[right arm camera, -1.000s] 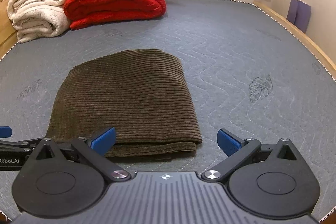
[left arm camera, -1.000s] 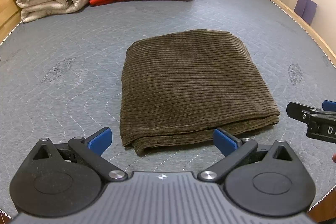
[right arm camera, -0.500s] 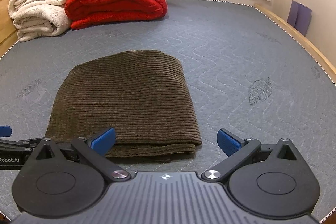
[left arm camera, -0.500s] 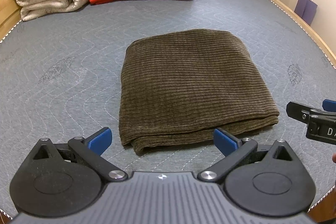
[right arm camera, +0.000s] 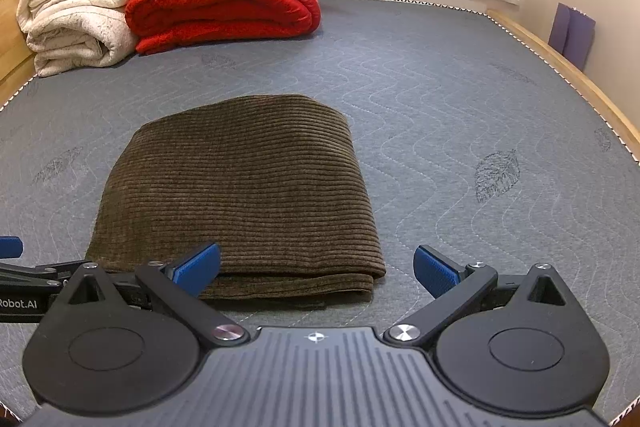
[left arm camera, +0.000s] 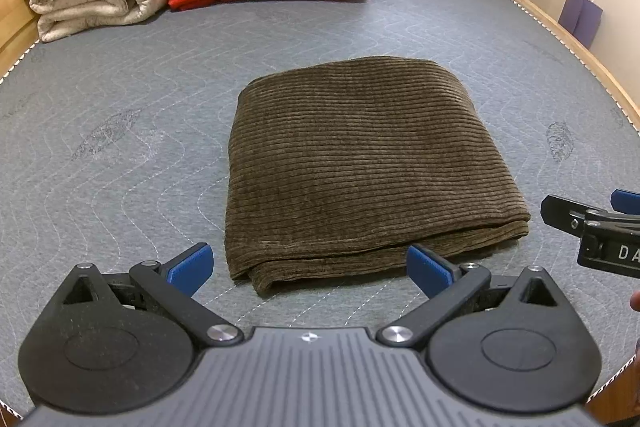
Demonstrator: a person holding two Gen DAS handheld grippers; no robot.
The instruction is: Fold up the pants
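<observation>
The brown ribbed pants [left arm camera: 360, 163] are lying folded into a thick rectangle on the quilted grey mattress [left arm camera: 120, 131] (wavy stitching) — both the left gripper [left arm camera: 310, 269] and right gripper [right arm camera: 316, 269] are hovering just short, jaws spread, holding nothing.

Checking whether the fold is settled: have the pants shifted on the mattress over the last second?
No. In the left wrist view the pants keep the same place relative to the leaf print on the mattress; both grippers hang open, touching nothing.

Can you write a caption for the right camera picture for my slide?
Folded brown corduroy pants lie on the grey quilted mattress, the open right gripper hovering at their near edge.
</observation>
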